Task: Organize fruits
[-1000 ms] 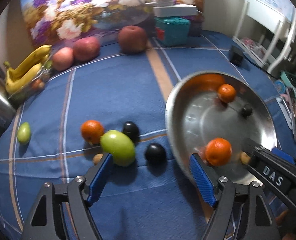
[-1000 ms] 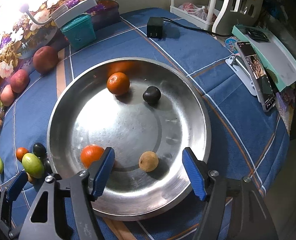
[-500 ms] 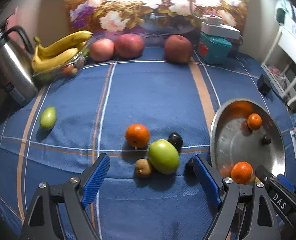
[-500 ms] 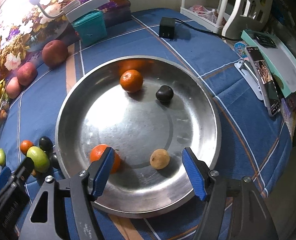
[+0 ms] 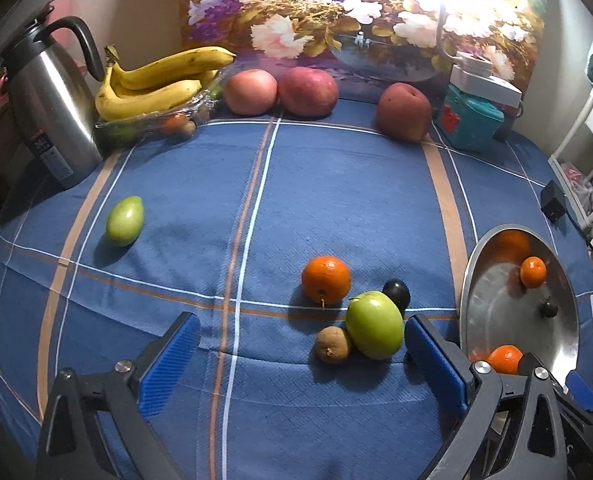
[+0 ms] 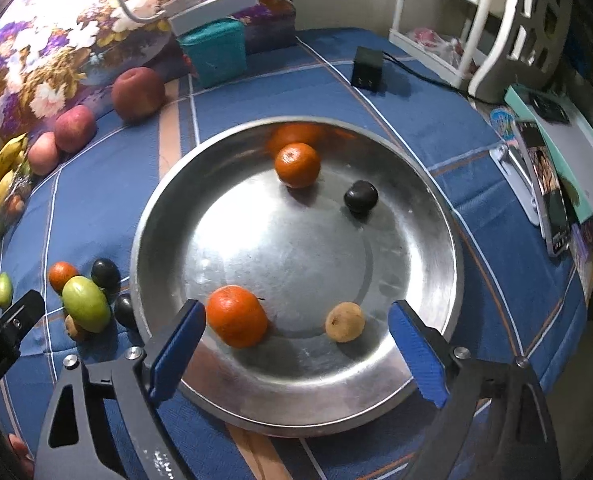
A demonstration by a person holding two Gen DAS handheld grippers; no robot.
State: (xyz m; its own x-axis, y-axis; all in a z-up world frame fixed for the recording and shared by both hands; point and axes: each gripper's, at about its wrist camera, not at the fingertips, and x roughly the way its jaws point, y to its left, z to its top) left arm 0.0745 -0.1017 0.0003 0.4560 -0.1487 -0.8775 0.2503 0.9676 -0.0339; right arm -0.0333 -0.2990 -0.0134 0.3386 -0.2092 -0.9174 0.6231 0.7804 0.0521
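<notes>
Between the spread blue pads of the left gripper, toward the lower right of its view, sits a tight cluster of loose fruit: a green fruit with its long axis tilted from upper left to lower right, a small brown fruit touching its left side, an orange just behind, and a dark plum at its upper right. The green fruit lies nearer the right pad than the left, so I judge the left gripper, the closer one, would need to shift right to center on it. Its jaws are released and hold nothing. A second green fruit lies well apart at mid-left. The right gripper, jaws also released and empty, hovers over the near rim of the metal bowl, which holds two oranges, a dark plum and a tan fruit. Everything rests on a desk covered by a blue striped cloth; bananas, apples and a kettle line the far edge.
</notes>
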